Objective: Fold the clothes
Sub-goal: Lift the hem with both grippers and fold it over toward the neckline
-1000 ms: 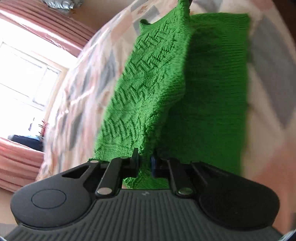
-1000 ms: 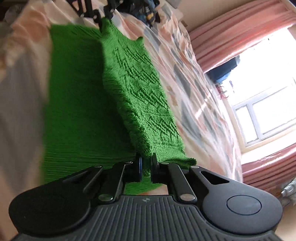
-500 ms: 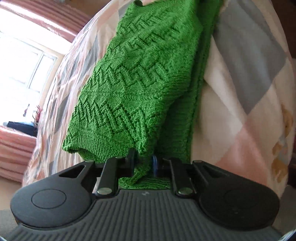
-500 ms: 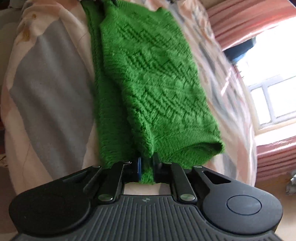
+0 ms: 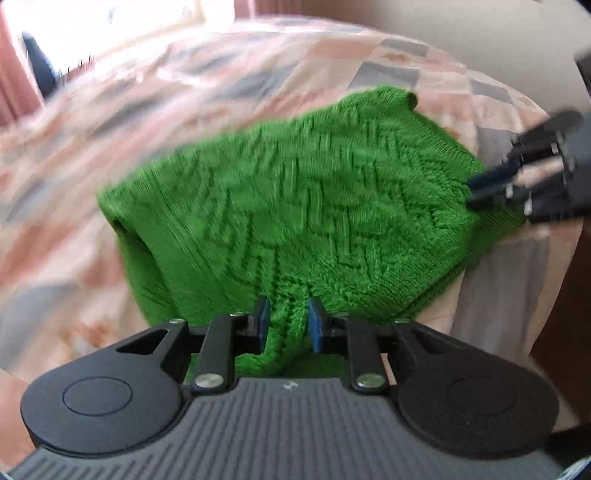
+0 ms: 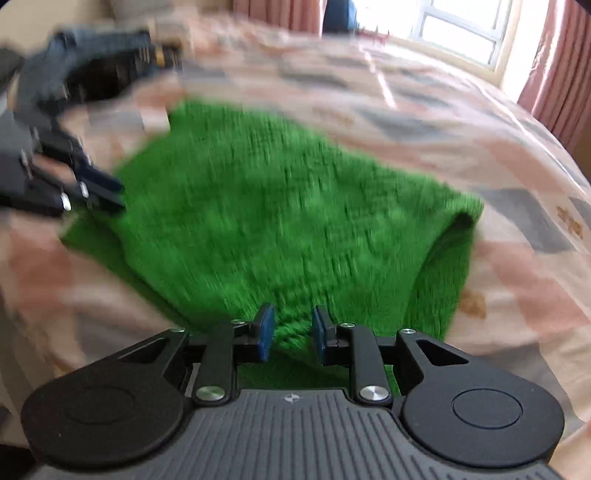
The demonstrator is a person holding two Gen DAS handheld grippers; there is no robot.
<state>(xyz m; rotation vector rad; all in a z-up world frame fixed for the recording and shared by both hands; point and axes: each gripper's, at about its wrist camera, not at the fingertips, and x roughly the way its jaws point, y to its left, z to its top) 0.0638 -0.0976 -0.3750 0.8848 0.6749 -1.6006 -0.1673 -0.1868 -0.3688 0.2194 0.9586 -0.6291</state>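
A green knit sweater [image 5: 295, 195] lies folded over on itself on the patchwork quilt, its zigzag-patterned side up. My left gripper [image 5: 287, 325] is shut on a bunched ridge of its near edge. At the sweater's right edge in the left wrist view, the right gripper [image 5: 476, 190] shows with its blue fingers on the knit. In the right wrist view the sweater [image 6: 277, 206] is blurred, and my right gripper [image 6: 291, 328] holds its near edge between the blue pads. The left gripper [image 6: 110, 194] sits at the sweater's left corner there.
The quilt [image 5: 184, 85] of pink, grey and cream patches covers a bed and stretches beyond the sweater. A bright window [image 6: 461, 26] and pink curtains [image 6: 554, 74] stand behind the bed. The bed's edge drops off at the right [image 5: 565, 295] of the left wrist view.
Both grippers swung round and lowered with the sweater's edge, so the raised half now lies flat over the other half. Each gripper's pads stand slightly wider apart than before.
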